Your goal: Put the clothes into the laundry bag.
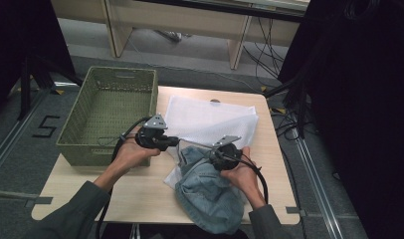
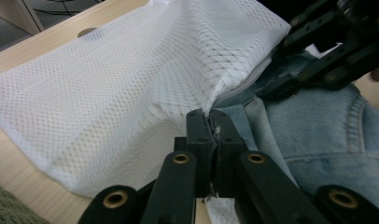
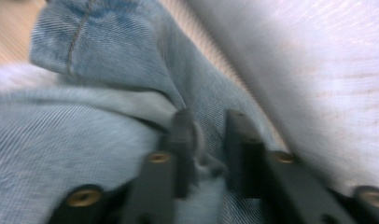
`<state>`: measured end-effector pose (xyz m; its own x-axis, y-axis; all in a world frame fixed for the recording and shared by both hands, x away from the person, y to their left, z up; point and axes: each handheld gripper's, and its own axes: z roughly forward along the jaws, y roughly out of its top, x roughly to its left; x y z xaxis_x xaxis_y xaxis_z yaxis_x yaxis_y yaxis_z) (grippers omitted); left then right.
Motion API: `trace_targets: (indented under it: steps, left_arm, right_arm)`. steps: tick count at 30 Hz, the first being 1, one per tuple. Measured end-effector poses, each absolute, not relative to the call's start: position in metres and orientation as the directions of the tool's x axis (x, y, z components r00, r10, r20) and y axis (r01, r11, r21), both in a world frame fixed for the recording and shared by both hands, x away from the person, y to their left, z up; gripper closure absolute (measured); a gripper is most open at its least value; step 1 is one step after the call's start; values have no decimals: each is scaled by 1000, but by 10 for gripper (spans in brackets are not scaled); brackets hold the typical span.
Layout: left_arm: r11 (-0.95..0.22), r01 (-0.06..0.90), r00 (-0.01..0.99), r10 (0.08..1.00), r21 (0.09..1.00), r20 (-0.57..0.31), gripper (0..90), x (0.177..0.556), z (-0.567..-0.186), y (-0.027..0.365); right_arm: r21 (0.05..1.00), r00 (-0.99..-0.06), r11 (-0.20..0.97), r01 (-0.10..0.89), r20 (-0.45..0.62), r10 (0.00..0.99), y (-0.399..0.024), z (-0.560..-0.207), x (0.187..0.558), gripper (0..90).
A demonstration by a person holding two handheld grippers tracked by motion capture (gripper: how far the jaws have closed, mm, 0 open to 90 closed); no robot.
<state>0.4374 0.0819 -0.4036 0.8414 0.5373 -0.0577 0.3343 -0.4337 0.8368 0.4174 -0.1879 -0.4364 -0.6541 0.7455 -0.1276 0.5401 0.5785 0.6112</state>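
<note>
Now your jeans (image 1: 207, 196) lie bunched at the table's (image 1: 140, 199) near edge, half on the mesh bag (image 1: 205, 122). Your left gripper (image 2: 209, 122) pinches the bag's edge. Your right gripper (image 3: 208, 135) stands parted over denim. Bare tabletop lies left, beside the basket (image 1: 108, 114).

Green woven basket (image 1: 108, 113) sits on the left end of the light wood tabletop (image 1: 140, 196), its near-left corner overhanging the edge. Floor to the left carries a black "5" marking (image 1: 46, 126). Behind the tabletop: pale wooden furniture legs (image 1: 238, 46) with loose cables (image 1: 262, 47) on the grey floor, black drapes (image 1: 359, 99) on the right.
</note>
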Motion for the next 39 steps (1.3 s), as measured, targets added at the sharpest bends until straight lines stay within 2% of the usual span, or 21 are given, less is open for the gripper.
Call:
trace_targets:
  steps: [2, 5, 7, 10, 17, 19, 24, 30, 34, 35, 36, 38, 39]
  left_arm:
    - [-437, 334, 843, 535, 835, -57, 868, 437, -404, 81]
    - [-439, 338, 842, 537, 833, -59, 868, 438, -405, 81]
    - [-435, 345, 840, 538, 832, -68, 869, 438, -404, 82]
    - [-423, 348, 840, 537, 837, -78, 868, 438, -406, 83]
    - [-425, 354, 837, 541, 833, -80, 868, 439, -406, 84]
    - [-425, 354, 839, 538, 833, -82, 867, 439, -406, 84]
    - [-427, 357, 837, 541, 830, -82, 867, 439, -406, 84]
    - [-425, 355, 840, 536, 833, -85, 866, 439, -408, 83]
    - [-436, 355, 841, 536, 827, -78, 866, 439, -408, 82]
    - [-438, 353, 842, 535, 827, -76, 866, 438, -408, 82]
    - [-435, 351, 842, 535, 829, -76, 866, 438, -409, 82]
    - [-439, 351, 844, 531, 827, -77, 867, 437, -409, 81]
    - [-437, 350, 844, 531, 828, -76, 868, 436, -409, 81]
  right_arm:
    - [640, -676, 557, 529, -79, 732, -190, -424, 410, 542]
    - [712, -708, 521, 470, -49, 705, -186, -406, 396, 467]
    - [732, -766, 541, 413, -42, 642, -182, -396, 387, 448]
    - [740, -812, 550, 387, -9, 583, -172, -391, 373, 432]
    - [750, -860, 582, 315, -34, 510, -158, -383, 354, 400]
    - [748, -854, 571, 339, -10, 521, -158, -381, 349, 396]
    - [725, -866, 597, 344, -1, 500, -159, -394, 344, 381]
    - [629, -878, 665, 401, 58, 475, -146, -440, 343, 349]
    - [576, -881, 714, 399, 23, 473, -135, -471, 342, 389]
    - [570, -897, 745, 346, -32, 442, -133, -474, 346, 460]
    - [560, -889, 755, 341, -70, 453, -132, -473, 346, 547]
    - [556, -882, 755, 347, -81, 464, -133, -470, 350, 717]
    - [562, -879, 754, 340, -96, 468, -134, -469, 351, 769]
